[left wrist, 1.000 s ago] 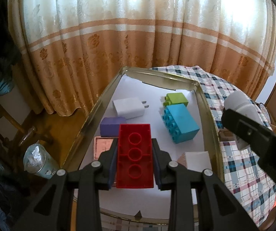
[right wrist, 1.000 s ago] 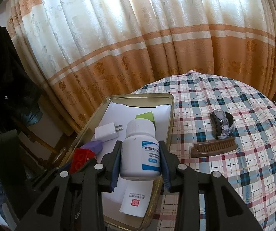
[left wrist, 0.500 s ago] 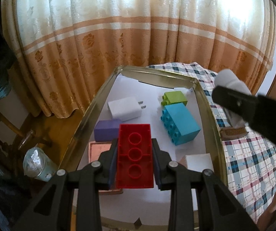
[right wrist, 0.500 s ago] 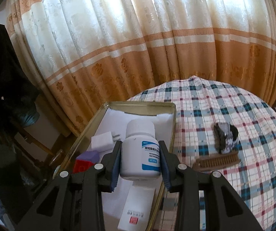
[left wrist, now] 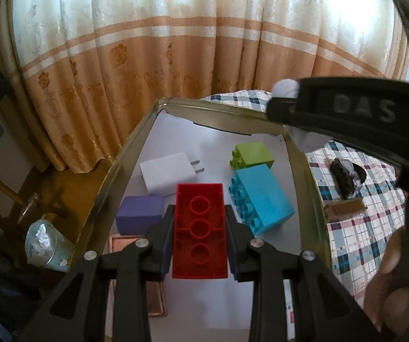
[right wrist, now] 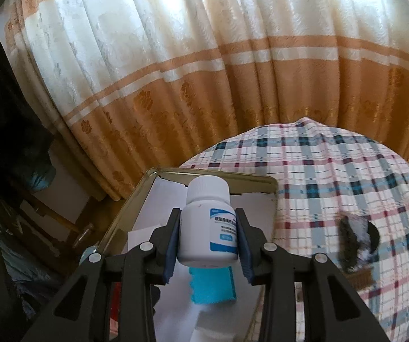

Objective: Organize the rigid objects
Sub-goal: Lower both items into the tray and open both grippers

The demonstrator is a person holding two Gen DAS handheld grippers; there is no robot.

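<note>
My left gripper (left wrist: 199, 238) is shut on a red brick (left wrist: 199, 229) and holds it above the metal tray (left wrist: 110, 176). On the tray's white paper lie a white charger (left wrist: 167, 172), a purple block (left wrist: 140, 213), a green brick (left wrist: 251, 154) and a blue brick (left wrist: 261, 201). My right gripper (right wrist: 208, 240) is shut on a white pill bottle (right wrist: 207, 223) with a blue label, held over the tray (right wrist: 261, 179) above the blue brick (right wrist: 213, 287). The right gripper's finger (left wrist: 347, 119) crosses the left wrist view above the tray's right rim.
The tray sits at the left edge of a checked tablecloth (right wrist: 332, 176). A wooden brush (left wrist: 344, 208) and a dark bundle (left wrist: 347, 176) lie on the cloth to the right. A copper plate (left wrist: 118, 240) lies in the tray. Curtains hang behind; a glass (left wrist: 44, 245) stands below left.
The right gripper with the bottle has moved forward and left, further over the tray. The left gripper with the red brick has moved slightly forward.
</note>
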